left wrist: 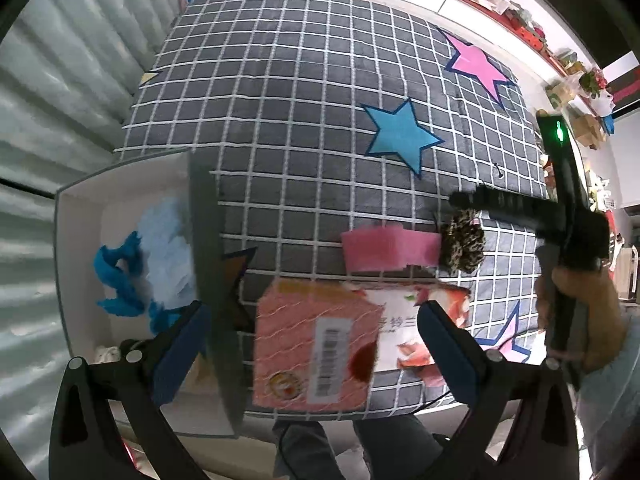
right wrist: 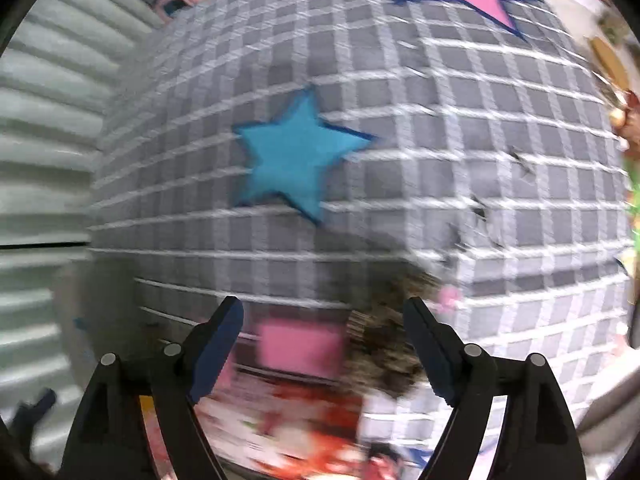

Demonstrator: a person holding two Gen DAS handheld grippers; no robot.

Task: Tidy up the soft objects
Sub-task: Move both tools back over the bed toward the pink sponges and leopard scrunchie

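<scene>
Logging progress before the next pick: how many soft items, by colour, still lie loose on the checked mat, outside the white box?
Pink: 2, the pink sponge and the pink packet
Leopard-print: 1, the leopard scrunchie
Total: 3

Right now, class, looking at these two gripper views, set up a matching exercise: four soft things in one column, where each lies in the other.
Things:
1. pink sponge
2. leopard-print scrunchie
3. blue fuzzy cloth
4. pink tissue pack

Places:
A. inside the white box
B. on the mat, between the left gripper's open fingers
C. on the mat, touching the sponge's right end
D. on the mat, just beyond the tissue pack

Pairs: 1-D, 2-C, 3-A, 4-B
</scene>
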